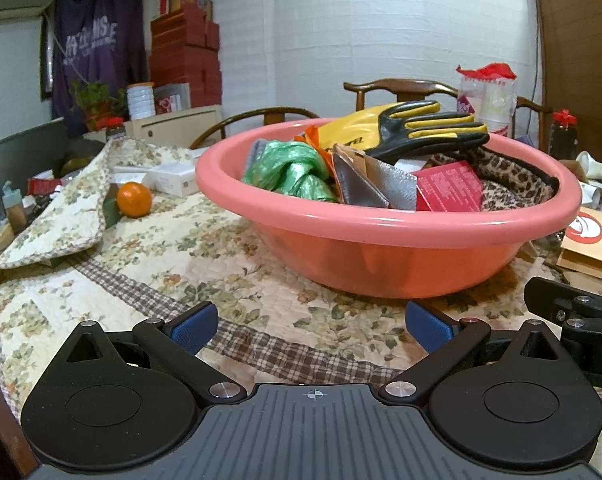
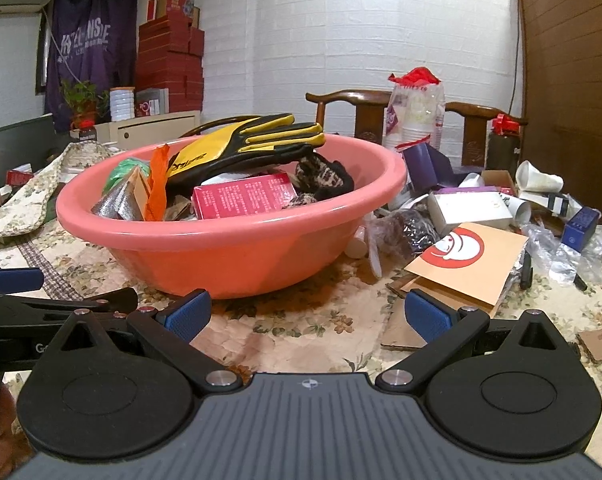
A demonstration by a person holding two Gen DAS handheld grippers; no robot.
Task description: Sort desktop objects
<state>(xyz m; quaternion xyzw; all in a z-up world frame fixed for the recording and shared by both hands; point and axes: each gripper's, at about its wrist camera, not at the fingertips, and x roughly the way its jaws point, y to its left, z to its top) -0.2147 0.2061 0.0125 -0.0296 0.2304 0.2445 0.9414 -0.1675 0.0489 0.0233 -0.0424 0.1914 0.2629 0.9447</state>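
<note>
Both hand-held grippers, left [image 1: 309, 322] and right [image 2: 307, 314], hover wide open and empty before the heaped pink basin [image 1: 381, 224], where the overhanging yellow-and-black work glove [image 1: 417, 128] risks sliding off if nudged.
</note>
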